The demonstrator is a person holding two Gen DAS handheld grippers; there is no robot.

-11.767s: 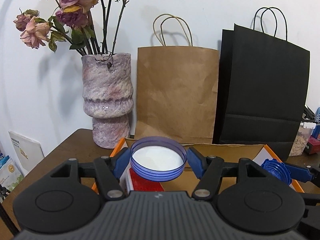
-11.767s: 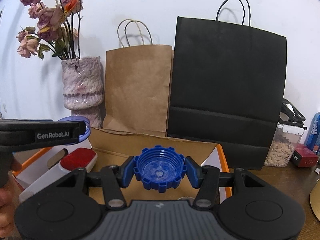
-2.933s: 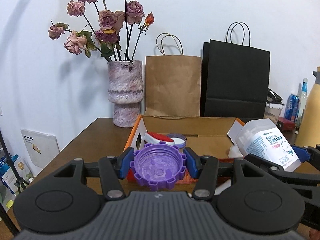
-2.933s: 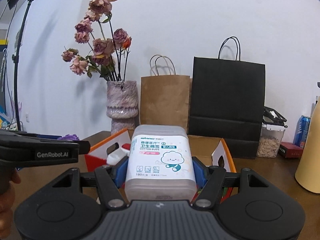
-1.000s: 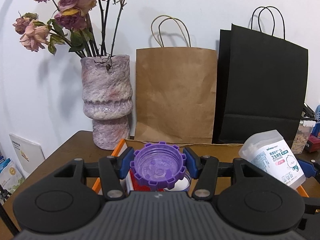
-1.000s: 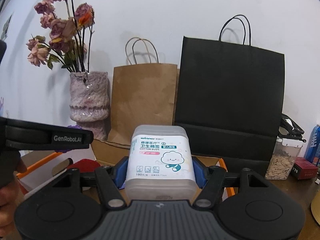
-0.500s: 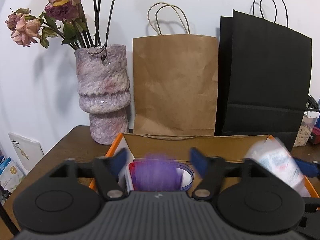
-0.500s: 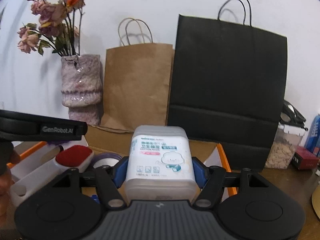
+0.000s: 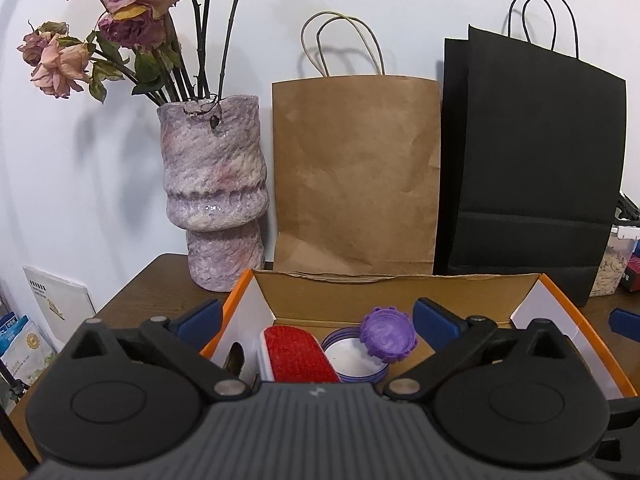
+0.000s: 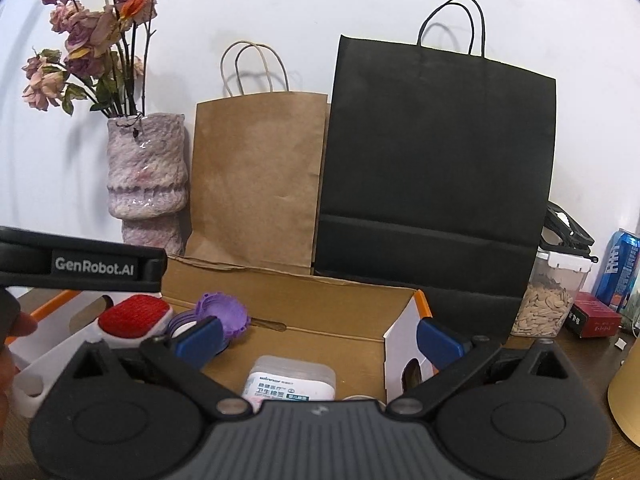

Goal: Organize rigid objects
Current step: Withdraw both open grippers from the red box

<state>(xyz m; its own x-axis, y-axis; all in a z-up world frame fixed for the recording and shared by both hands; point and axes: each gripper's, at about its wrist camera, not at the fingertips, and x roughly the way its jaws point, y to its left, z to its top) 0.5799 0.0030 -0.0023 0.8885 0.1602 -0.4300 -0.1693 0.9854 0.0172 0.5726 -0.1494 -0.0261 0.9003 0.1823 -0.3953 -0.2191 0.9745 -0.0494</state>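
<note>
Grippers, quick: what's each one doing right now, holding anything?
Left gripper: jaws opening, nothing between them; purple cap lies in the cardboard box.
Right gripper: jaws opening, empty; cotton bud box sits below in the box.

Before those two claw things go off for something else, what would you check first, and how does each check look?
1. Left gripper jaws opening, nothing between them: ok.
2. Right gripper jaws opening, nothing between them: ok.
3. Purple cap inside the cardboard box, tilted against the round lid: ok.
4. Cotton bud box lying on the box floor: ok.
5. Red brush undisturbed in the box: ok.
6. More items left outside to sort: cannot tell.
</note>
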